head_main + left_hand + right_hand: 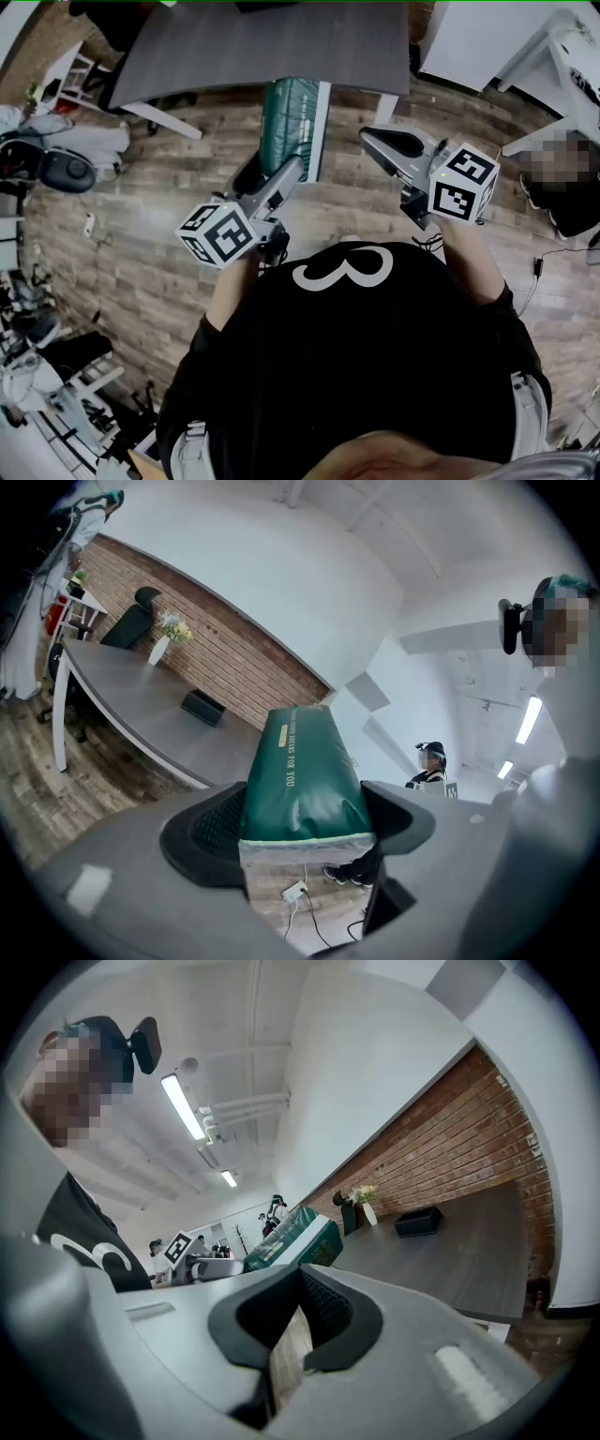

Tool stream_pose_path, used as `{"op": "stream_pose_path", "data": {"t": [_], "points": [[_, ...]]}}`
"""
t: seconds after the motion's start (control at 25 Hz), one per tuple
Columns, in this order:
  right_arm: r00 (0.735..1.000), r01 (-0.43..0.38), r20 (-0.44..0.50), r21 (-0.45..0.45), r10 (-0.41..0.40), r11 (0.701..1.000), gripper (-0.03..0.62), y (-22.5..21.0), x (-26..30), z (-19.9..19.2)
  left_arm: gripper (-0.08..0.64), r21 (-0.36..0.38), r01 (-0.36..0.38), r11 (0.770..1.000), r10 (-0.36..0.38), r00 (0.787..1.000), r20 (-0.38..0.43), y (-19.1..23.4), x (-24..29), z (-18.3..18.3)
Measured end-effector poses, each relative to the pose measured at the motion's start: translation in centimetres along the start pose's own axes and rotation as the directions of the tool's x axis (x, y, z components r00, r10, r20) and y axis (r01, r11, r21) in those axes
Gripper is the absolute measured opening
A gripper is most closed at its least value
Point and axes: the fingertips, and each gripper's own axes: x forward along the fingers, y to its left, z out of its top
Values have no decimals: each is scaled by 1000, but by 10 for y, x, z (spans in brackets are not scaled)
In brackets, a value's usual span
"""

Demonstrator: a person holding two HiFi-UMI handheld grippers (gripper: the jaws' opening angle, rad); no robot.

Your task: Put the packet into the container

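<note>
left gripper (298,169) jaws wide, clamped on sealed end of green packet (300,780), held level in air just short of desk (281,47) edge, judged for carrying | right gripper (298,1312) jaws nearly together, empty, free to assist | container not identifiable

Even indoor light, ceiling strip lights (183,1105) glaring, fisheye-bent edges, dark corners

Grey table (281,42); flower vase (159,647); brick wall (246,667).
</note>
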Motion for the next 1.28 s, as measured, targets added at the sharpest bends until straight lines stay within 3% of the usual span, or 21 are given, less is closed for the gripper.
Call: {"op": "stream_pose_path", "data": {"t": [0.76,0.96,1.2,1.28], "points": [[998,-55,43,17,54,998,3,-30,12,28,399,12,-8,1000,7,997,74,5,21,28],[997,-38,63,8,38,999,3,-54,32,47,399,24,-1,1000,-1,997,78,30,40,54],[997,-8,72,17,7,1000,3,-92,69,67,399,-30,31,999,-30,999,45,70,73,83],[997,-1,76,27,-1,1000,3,-106,81,68,399,-17,33,999,-32,999,39,82,84,93]]}}
